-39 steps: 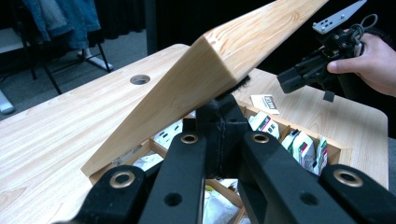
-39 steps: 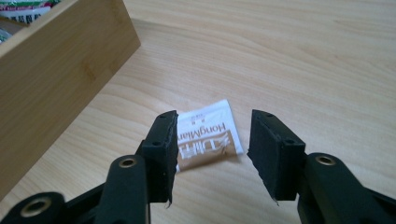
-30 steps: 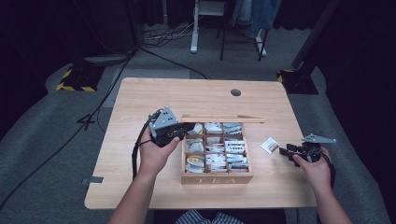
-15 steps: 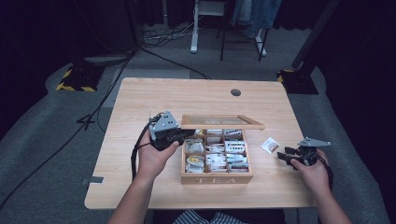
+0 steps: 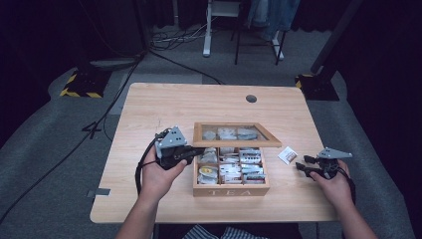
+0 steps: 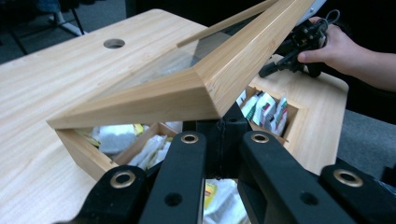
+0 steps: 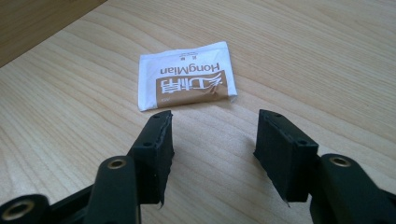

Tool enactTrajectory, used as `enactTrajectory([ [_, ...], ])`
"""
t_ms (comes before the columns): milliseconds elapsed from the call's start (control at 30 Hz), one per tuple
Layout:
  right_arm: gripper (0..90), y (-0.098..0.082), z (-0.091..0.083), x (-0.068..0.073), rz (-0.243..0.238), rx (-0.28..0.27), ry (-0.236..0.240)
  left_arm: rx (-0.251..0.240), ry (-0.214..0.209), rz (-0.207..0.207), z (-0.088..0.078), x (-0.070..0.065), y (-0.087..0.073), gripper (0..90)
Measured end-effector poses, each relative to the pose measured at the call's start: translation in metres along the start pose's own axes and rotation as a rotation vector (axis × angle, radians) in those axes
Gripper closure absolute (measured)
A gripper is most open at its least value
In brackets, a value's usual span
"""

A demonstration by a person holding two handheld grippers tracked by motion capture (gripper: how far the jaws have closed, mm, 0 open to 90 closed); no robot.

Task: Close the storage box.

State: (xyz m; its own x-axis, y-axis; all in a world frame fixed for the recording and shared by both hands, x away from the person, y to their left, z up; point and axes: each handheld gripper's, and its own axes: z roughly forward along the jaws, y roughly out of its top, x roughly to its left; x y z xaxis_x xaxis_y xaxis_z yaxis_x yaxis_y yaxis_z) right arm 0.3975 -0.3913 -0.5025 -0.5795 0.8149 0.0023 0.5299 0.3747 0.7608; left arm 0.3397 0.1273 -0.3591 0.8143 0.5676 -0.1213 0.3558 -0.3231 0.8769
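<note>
Lid (image 5: 234, 134) of the wooden tea box (image 5: 231, 186) now stands higher than a second ago: earlier it lay almost flat over the compartments, now its front edge is raised well clear, glass pane tilted toward the camera in the high view. Left gripper (image 5: 191, 152) sits at the box's left front corner with its jaws drawn fully together; in the left gripper view the lid's mitred corner (image 6: 205, 88) rests just above and beyond the closed jaws, so the lid appears propped or pinched there, though the exact contact point is hidden behind the jaws. Compartments are exposed, packed with tea sachets (image 5: 234, 169). Right gripper (image 5: 304, 167) is near the table's right edge, low over the wood, and its jaws have just been opening; they stand apart with nothing between them. A single white-and-brown sachet printed "HongMian" (image 7: 187, 81) lies flat on the table (image 5: 199, 104) just ahead of those open jaws, also seen just right of the box (image 5: 287, 155), apart from it. Judgement: with the box opened and held, the way into the compartments is free; the loose sachet looks like the next pick. Sachet is thin and flat, so gripping it cleanly off the tabletop may be fiddly.
</note>
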Motion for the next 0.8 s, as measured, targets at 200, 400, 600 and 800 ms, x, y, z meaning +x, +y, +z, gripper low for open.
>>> enactTrajectory([
  [200, 46.7, -0.001, -0.001, 0.001, -0.004, 0.001, 0.001, 0.028, -0.008, -0.018, -0.004, -0.003, -0.007, 89.6],
  [400, 46.7, -0.002, -0.002, 0.003, 0.004, -0.001, -0.003, 0.063, -0.010, -0.009, -0.007, -0.007, -0.012, 89.5],
  [600, 46.7, -0.002, -0.002, 0.004, 0.004, 0.000, -0.005, 0.122, -0.010, -0.020, -0.009, -0.009, -0.019, 89.5],
  [800, 46.7, -0.002, -0.002, 0.006, 0.010, -0.001, -0.011, 0.172, -0.010, -0.017, -0.009, -0.011, -0.023, 89.5],
])
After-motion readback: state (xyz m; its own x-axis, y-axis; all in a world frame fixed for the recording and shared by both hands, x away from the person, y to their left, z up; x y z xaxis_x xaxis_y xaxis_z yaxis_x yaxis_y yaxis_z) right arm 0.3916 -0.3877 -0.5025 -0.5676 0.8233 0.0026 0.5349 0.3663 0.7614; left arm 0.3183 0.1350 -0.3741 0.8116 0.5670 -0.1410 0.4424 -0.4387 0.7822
